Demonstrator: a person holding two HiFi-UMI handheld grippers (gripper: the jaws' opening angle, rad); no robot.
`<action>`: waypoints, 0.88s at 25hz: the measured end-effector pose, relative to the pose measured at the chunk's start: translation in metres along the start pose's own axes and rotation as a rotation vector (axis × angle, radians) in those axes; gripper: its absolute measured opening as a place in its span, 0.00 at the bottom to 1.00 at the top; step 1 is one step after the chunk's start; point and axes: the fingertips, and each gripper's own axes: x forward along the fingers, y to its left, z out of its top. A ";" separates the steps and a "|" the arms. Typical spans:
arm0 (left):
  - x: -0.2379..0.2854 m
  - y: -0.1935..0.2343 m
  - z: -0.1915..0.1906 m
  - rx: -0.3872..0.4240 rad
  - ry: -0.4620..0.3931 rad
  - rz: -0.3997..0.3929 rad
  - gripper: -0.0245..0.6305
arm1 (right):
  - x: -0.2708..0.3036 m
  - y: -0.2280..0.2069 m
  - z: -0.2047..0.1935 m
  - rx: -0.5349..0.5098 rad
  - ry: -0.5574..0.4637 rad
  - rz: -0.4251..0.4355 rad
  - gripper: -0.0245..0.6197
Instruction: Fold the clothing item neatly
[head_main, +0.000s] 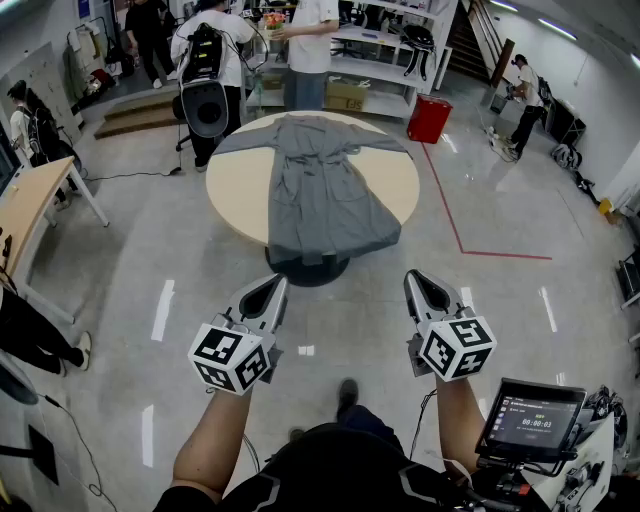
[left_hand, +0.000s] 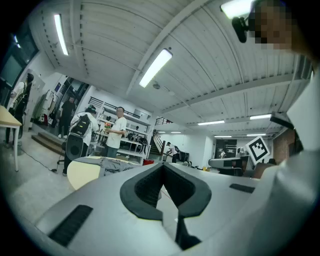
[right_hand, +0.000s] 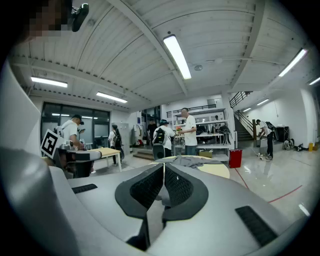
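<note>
Left gripper (head_main: 268, 292): jaws pressed together, empty, well short of the table.
Right gripper (head_main: 424, 290): likewise closed on nothing.
Robe (head_main: 322, 190): spread flat on the table (head_main: 240, 185), hem drooping over the near edge.
Handling: probably soft, light and floppy; pinch the hem corners or shoulders.

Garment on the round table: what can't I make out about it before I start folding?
- Head view: garment is far off; fastenings and cuffs are too small to tell.
- Head view: hem hangs over the near edge of the table, hiding the rim there.
- Left gripper view: the left gripper hides all but a sliver with its own body.
- Right gripper view: the right gripper does the same.
</note>
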 end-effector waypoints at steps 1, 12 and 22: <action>0.010 0.004 0.002 0.003 0.000 0.005 0.03 | 0.009 -0.006 0.001 0.007 -0.002 0.006 0.05; 0.178 0.044 0.026 0.017 -0.004 0.078 0.03 | 0.140 -0.128 0.023 0.046 -0.023 0.123 0.05; 0.318 0.125 0.030 -0.004 0.008 0.120 0.03 | 0.278 -0.213 0.043 0.020 -0.032 0.110 0.07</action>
